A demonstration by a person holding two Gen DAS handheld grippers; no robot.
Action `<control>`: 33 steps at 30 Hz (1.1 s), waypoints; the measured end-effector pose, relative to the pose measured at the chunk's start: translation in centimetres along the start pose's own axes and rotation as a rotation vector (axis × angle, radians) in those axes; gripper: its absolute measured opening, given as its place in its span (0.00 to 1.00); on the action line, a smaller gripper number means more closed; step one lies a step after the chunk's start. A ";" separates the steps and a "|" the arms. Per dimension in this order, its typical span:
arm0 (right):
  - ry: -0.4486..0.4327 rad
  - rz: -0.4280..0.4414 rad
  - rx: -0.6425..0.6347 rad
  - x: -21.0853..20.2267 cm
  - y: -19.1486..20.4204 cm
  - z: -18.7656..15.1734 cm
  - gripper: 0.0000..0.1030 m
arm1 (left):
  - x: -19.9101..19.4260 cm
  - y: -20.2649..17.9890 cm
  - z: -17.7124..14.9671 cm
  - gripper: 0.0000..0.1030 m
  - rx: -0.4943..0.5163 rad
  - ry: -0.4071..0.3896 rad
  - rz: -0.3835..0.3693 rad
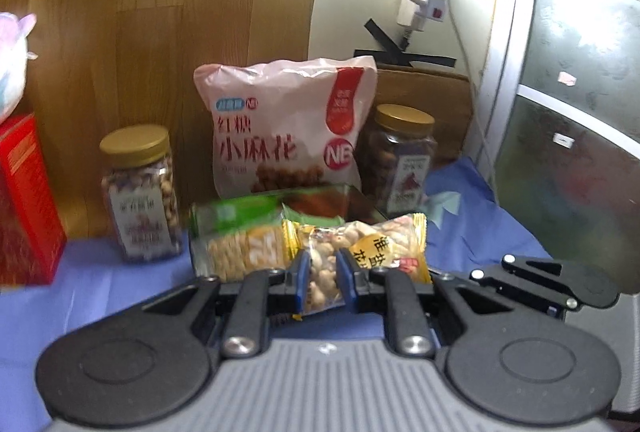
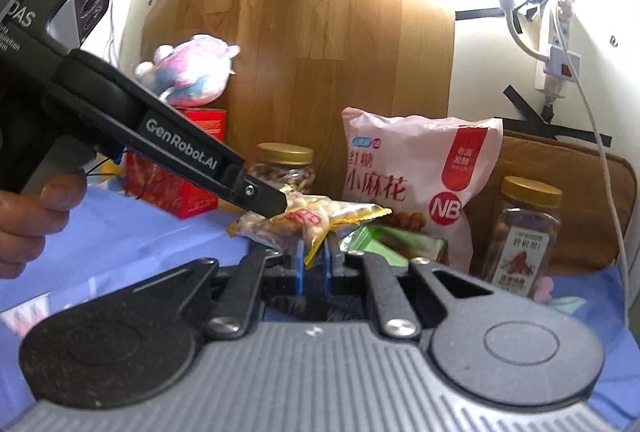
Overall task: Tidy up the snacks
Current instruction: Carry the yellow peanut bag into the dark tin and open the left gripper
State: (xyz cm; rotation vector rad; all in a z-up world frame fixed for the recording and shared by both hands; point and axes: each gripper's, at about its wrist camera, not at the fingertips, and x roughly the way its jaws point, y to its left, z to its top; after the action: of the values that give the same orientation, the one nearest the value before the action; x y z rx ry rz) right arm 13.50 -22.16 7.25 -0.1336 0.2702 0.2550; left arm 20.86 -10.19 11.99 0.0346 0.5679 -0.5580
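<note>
Two grippers, left gripper (image 1: 322, 282) and right gripper (image 2: 314, 258), each clamp one peanut packet (image 1: 360, 252); two gold-lidded jars (flanking one pink bag (image 1: 288, 127)) at 12 o'clock.

Glossy plastic peanut packet (image 1: 360, 252); matt blue cloth (image 1: 100, 280), probably; wood-grain panel (image 1: 160, 31).

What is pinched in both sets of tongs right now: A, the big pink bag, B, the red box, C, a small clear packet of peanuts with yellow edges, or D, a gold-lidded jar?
C: the left tongs are closed on the peanut packet from one end, and the right tongs pinch its yellow edge, while the jars, pink bag and red box stand untouched behind.
</note>
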 end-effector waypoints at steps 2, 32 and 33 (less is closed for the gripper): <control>0.005 0.004 0.007 1.5 -1.2 0.2 0.12 | 1.7 0.5 1.0 0.16 0.003 0.007 0.007; 0.127 -0.093 0.162 10.0 -8.2 -0.8 0.49 | 13.9 2.4 3.4 0.29 -0.005 0.137 0.129; 0.125 -0.091 0.175 9.6 -8.2 -0.7 0.49 | 13.3 2.2 3.3 0.29 -0.007 0.134 0.131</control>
State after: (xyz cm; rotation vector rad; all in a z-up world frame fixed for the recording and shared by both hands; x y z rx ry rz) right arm 24.47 -27.93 4.69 0.0119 0.4079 0.1313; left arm 32.96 -15.43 7.63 0.1023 0.6925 -0.4282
